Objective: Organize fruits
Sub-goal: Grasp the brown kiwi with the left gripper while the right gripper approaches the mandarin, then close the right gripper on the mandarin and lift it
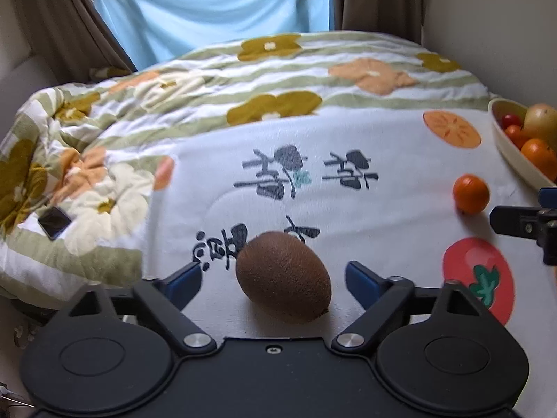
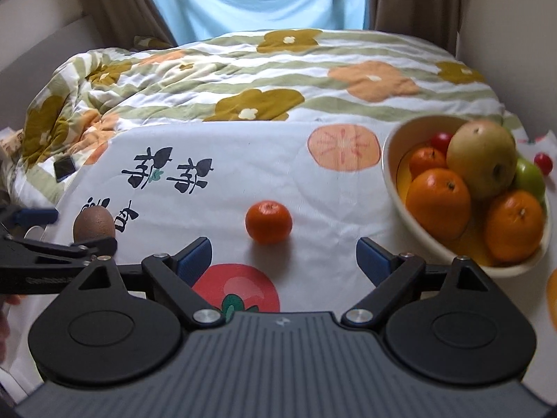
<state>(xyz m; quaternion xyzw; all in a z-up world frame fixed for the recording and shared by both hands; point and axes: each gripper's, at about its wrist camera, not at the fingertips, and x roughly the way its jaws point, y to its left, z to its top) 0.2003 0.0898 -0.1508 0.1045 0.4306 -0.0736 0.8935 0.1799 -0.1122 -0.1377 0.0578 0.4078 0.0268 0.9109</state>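
Note:
A brown kiwi (image 1: 283, 277) lies on the white printed cloth (image 1: 348, 209), between the spread fingers of my left gripper (image 1: 273, 280), which is open and not touching it. The kiwi also shows at the left of the right wrist view (image 2: 94, 223). A small orange mandarin (image 2: 268, 222) lies on the cloth just ahead of my right gripper (image 2: 283, 257), which is open and empty; it also shows in the left wrist view (image 1: 470, 194). A cream bowl (image 2: 393, 174) at the right holds oranges (image 2: 438, 202), a yellowish pear (image 2: 482, 158), a green fruit and cherry tomatoes.
A floral quilt (image 2: 243, 80) is bunched up behind and to the left of the cloth. A dark phone (image 1: 54, 222) lies on the quilt at the left. A cherry tomato (image 2: 543, 163) lies on the cloth beyond the bowl. Curtains and a window stand behind.

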